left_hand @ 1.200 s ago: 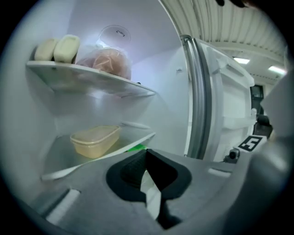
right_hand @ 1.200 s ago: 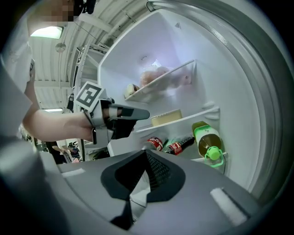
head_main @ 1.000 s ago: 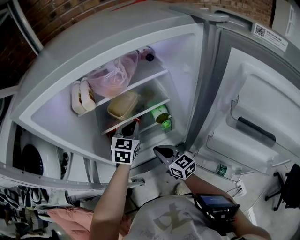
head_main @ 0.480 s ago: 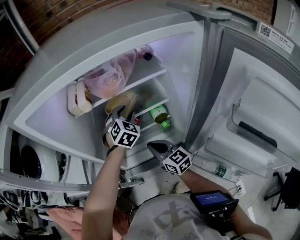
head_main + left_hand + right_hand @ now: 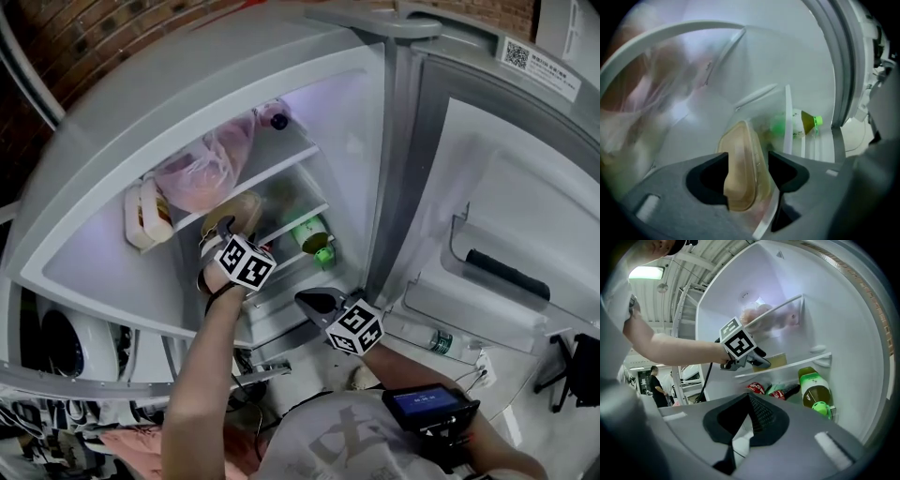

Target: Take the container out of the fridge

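A tan, clear-lidded container (image 5: pixel 240 207) lies on the fridge's middle glass shelf (image 5: pixel 298 214). My left gripper (image 5: pixel 228 229) is reaching into the fridge. Its jaws are opening, and the near end of the container (image 5: pixel 740 164) sits between them in the left gripper view (image 5: pixel 748 157). The pads stand off its sides. My right gripper (image 5: pixel 315 302) hangs lower down, outside the fridge in front of the bottom shelf. In the right gripper view (image 5: pixel 750 403) its jaws are together on nothing.
A green-capped bottle (image 5: pixel 312 236) lies on the lower shelf to the container's right, with red cans (image 5: pixel 756 388) beside it. A pink plastic bag (image 5: pixel 202 169) fills the top shelf. The fridge door (image 5: pixel 497 216) stands open at right, a water bottle (image 5: pixel 436 339) in its rack.
My left gripper rose from below the shelf into the fridge, up to the container, and its jaws spread apart. The right gripper barely moved.
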The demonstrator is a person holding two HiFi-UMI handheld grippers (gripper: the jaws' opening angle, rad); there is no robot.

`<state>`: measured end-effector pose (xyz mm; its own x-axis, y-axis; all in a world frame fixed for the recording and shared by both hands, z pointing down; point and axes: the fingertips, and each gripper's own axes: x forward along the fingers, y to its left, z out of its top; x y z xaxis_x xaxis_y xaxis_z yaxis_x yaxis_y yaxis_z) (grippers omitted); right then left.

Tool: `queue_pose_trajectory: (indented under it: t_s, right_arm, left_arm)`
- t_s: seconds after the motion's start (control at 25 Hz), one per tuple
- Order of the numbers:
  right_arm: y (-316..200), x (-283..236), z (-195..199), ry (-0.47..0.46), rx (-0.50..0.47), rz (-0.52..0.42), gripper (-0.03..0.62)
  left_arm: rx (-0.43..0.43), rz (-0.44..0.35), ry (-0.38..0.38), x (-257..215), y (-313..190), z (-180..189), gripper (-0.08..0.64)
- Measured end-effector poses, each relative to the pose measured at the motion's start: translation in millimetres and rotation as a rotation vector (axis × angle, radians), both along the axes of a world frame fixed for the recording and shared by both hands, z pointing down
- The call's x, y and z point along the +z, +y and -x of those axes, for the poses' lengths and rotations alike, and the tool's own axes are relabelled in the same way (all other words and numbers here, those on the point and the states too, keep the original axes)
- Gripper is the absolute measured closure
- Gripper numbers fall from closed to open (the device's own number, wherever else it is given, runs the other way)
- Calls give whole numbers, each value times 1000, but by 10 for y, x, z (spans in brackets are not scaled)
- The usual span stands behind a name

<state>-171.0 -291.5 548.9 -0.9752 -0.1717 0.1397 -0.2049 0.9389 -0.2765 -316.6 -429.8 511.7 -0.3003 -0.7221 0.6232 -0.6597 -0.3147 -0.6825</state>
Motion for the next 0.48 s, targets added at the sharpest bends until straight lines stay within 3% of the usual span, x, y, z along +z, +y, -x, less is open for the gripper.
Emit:
queue_pose_trajectory:
  t_s: [0.24,0.32,0.48]
  right_arm:
    - [-26,20,-39,1,10,7,584]
    - [-20,23,-35,1,9,9,584]
    - [-26,18,-32,-1,13,11,584]
  left_arm:
    - [-36,25,-13,50,-31,65,293]
    - [-47,32,-11,76,-26,93,339]
    - [-44,38,-12,77,-25,107,351]
